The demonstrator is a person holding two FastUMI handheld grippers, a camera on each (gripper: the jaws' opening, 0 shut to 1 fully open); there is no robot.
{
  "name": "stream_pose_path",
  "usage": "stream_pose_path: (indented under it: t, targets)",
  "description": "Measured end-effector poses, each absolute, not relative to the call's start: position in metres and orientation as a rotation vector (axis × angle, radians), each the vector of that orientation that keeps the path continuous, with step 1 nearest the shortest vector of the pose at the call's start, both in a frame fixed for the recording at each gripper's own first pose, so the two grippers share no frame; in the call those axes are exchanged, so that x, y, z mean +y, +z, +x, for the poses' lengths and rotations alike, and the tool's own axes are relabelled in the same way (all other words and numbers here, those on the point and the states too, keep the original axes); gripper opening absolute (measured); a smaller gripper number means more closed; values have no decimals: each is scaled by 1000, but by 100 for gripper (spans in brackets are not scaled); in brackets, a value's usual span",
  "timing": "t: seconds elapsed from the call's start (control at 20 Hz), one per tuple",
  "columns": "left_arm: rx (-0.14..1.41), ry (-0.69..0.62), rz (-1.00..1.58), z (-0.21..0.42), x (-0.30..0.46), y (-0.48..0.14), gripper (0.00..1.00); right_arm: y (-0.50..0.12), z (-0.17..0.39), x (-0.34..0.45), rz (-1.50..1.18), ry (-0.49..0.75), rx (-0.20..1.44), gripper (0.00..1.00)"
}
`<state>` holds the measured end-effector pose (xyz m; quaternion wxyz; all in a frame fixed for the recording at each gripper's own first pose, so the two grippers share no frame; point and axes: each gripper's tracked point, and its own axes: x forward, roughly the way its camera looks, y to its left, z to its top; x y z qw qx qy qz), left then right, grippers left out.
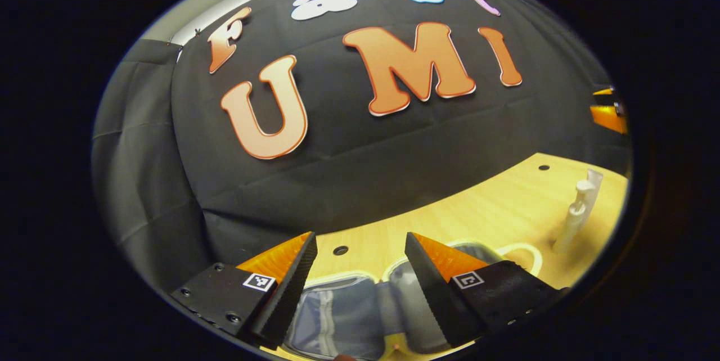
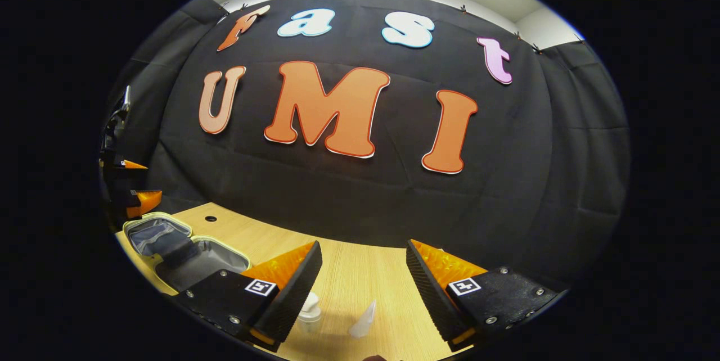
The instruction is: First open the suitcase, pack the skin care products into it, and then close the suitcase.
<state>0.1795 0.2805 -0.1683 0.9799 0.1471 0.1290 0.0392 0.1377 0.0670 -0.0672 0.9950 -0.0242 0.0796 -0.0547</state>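
Note:
The small grey suitcase (image 1: 337, 310) lies open on the wooden table, right under my left gripper (image 1: 360, 237), which hovers open with nothing between its fingers. A white pump bottle (image 1: 575, 217) stands to the right of the case, with a white tube (image 1: 594, 178) just behind it. In the right gripper view, my right gripper (image 2: 364, 244) is open above the same white bottle (image 2: 309, 309) and the tube's tip (image 2: 363, 319). From there the open suitcase (image 2: 214, 260) lies at the left, both grey-lined halves up, with the left gripper (image 2: 132, 198) above it.
The light wooden table (image 2: 349, 276) runs up to the black cloth wall. It has small round holes (image 1: 340, 250) (image 1: 543, 167). The right gripper (image 1: 610, 111) shows at the far right edge of the left gripper view.

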Motion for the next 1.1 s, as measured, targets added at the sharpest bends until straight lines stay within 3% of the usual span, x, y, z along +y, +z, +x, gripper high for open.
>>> stream_pose_path:
  t: [0.45,1.1]
  targets:
    - [181,36,160,167,169,-149,98,-87,132,46,-18,-53,182,96]
    - [281,-234,185,147,24,-210,99,-143,110,15,-62,-20,298,96]
